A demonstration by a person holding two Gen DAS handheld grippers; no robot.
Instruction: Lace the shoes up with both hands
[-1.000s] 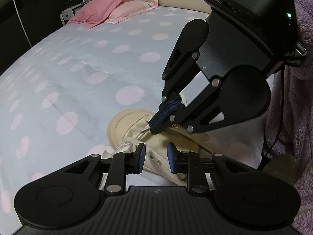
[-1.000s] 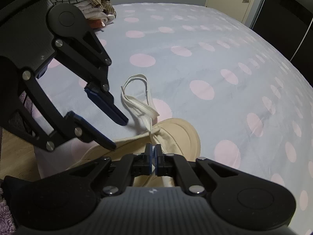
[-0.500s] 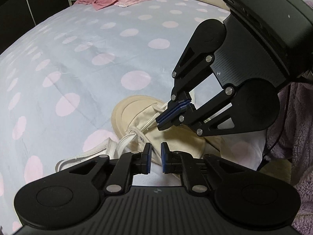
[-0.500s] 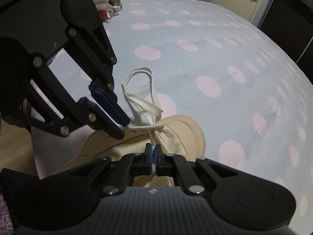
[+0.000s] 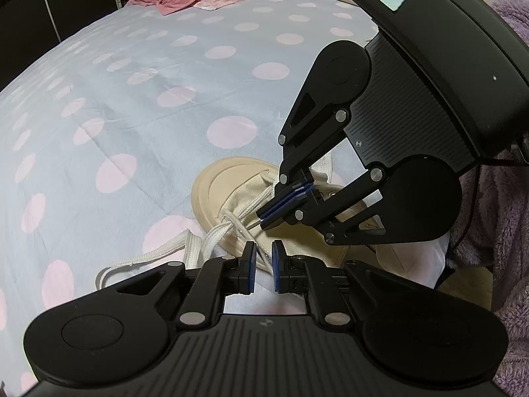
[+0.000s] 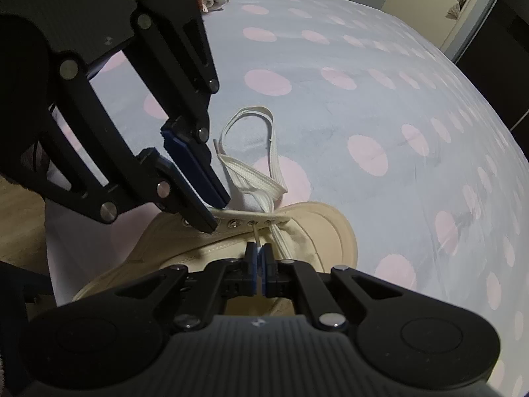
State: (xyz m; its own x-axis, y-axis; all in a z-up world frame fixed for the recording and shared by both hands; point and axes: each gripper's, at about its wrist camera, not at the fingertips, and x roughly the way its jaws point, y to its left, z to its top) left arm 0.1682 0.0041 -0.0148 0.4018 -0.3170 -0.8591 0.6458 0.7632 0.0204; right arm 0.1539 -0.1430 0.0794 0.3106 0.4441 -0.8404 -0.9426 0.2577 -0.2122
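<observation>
My right gripper (image 6: 258,258) is pinched together on the stiff tip of the lace (image 6: 261,178), which stands up thin from between the pads. My left gripper (image 5: 263,266) has a narrow gap between its blue pads (image 5: 250,266); a strand runs into that gap, but I cannot tell whether the pads press it. The flat woven white lace loops loosely on the bedspread (image 5: 115,106), soft grey-blue cloth with pink dots. The beige canvas shoe (image 6: 307,228), with metal eyelets and a rounded rubber toe, lies near the bed's edge, its heel hidden behind my tools.
</observation>
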